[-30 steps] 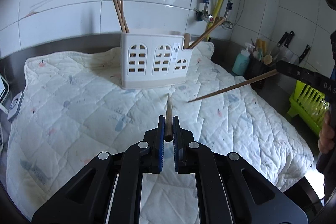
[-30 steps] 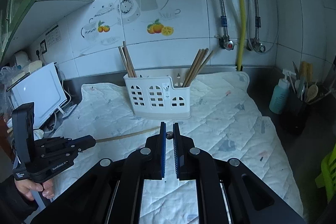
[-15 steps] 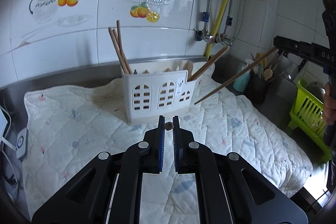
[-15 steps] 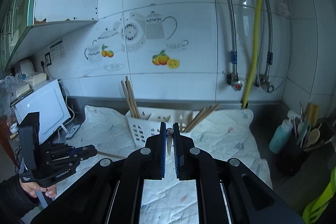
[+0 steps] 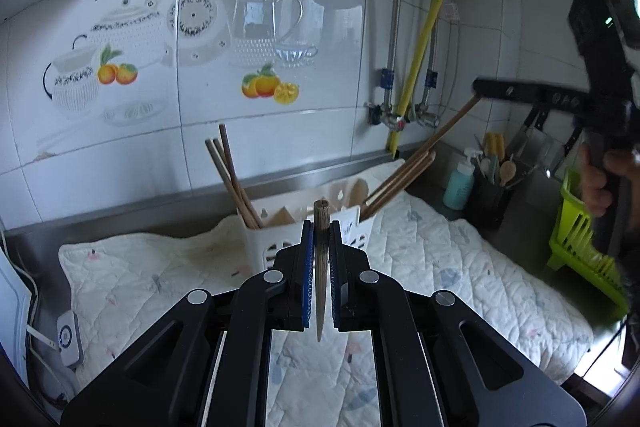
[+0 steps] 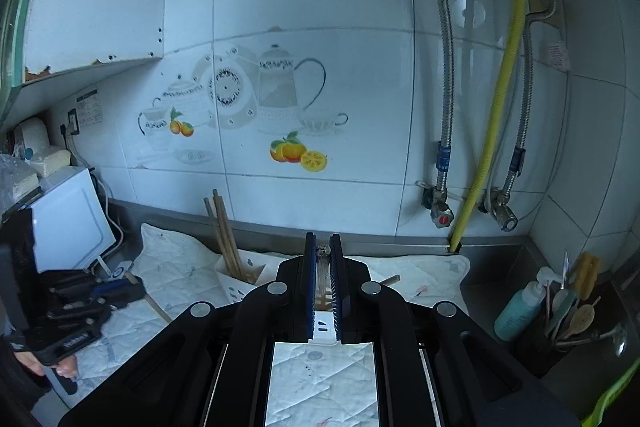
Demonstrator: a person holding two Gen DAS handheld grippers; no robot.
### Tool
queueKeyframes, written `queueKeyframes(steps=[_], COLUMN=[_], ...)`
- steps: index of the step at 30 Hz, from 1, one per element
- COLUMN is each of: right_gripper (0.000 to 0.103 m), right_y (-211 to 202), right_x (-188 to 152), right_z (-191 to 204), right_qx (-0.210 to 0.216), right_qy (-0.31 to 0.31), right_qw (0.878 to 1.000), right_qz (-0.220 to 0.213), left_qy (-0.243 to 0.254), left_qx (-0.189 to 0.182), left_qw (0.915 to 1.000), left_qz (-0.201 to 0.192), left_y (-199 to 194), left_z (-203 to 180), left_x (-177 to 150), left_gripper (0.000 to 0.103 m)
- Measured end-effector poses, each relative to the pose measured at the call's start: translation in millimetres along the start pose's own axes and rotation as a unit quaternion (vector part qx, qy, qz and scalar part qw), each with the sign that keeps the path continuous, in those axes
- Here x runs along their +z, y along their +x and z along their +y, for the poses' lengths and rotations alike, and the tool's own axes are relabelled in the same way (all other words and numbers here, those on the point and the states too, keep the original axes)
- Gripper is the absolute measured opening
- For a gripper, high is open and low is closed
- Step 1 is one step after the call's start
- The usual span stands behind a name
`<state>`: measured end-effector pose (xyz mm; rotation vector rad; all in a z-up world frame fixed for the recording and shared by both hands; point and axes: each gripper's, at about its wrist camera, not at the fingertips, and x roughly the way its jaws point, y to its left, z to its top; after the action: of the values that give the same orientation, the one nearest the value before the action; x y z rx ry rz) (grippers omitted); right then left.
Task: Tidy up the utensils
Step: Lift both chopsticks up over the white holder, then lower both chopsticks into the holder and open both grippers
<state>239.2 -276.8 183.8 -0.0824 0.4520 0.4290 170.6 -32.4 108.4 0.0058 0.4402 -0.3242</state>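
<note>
A white slotted utensil holder (image 5: 352, 223) stands on a quilted cloth (image 5: 440, 267). Chopsticks lean in its left end (image 5: 232, 175) and its right end (image 5: 400, 179). My left gripper (image 5: 321, 231) is shut on a wooden chopstick (image 5: 320, 267), held upright in front of the holder. My right gripper (image 6: 322, 247) is shut on another chopstick (image 6: 322, 267); in the left wrist view this chopstick (image 5: 452, 127) slants down into the holder's right end. The holder (image 6: 240, 287) lies just below my right gripper. The right gripper also shows at the right of the left wrist view (image 5: 480, 87).
A tiled wall with pipes and a yellow hose (image 5: 424, 39) rises behind the counter. A teal bottle (image 5: 460, 183), a dark pot of spoons (image 5: 490, 195) and a green rack (image 5: 580, 239) stand at right. A white appliance (image 6: 68, 219) stands at left.
Both grippers have risen and tilted their chopsticks upright. My right gripper has moved over the holder, its chopstick tip now in the right end. My left gripper has come closer to the holder.
</note>
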Motion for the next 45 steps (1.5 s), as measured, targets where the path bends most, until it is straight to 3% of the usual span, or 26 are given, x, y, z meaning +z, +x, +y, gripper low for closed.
queueKeyframes(steps=[10, 18, 31, 36, 45], right_gripper=[0.006, 0.007, 0.007, 0.007, 0.013], right_y=[63.3, 89.2, 92.8, 99.0, 93.2], right_x=[-7.6, -11.9, -4.2, -2.6, -5.3], right_z=[-4.0, -6.1, -1.4, -0.6, -3.5], right_qx=[0.006, 0.015, 0.019, 0.02, 0.011], right_qy=[0.007, 0.014, -0.001, -0.001, 0.005], right_qw=[0.998, 0.997, 0.997, 0.996, 0.997], right_qz=[0.062, 0.08, 0.074, 0.09, 0.078], left_qy=[0.032, 0.018, -0.027, -0.04, -0.036], left_qx=[0.028, 0.057, 0.055, 0.05, 0.055], left_qw=[0.9957, 0.993, 0.9975, 0.9977, 0.9975], left_qz=[-0.082, -0.102, -0.034, -0.023, -0.025], left_y=[-20.6, 2.9, 63.2, 72.8, 66.5], left_z=[-1.5, 16.1, 48.6, 53.8, 51.8], left_x=[78.5, 120.0, 101.2, 95.8, 91.7], left_gripper=[0.006, 0.006, 0.006, 0.006, 0.019])
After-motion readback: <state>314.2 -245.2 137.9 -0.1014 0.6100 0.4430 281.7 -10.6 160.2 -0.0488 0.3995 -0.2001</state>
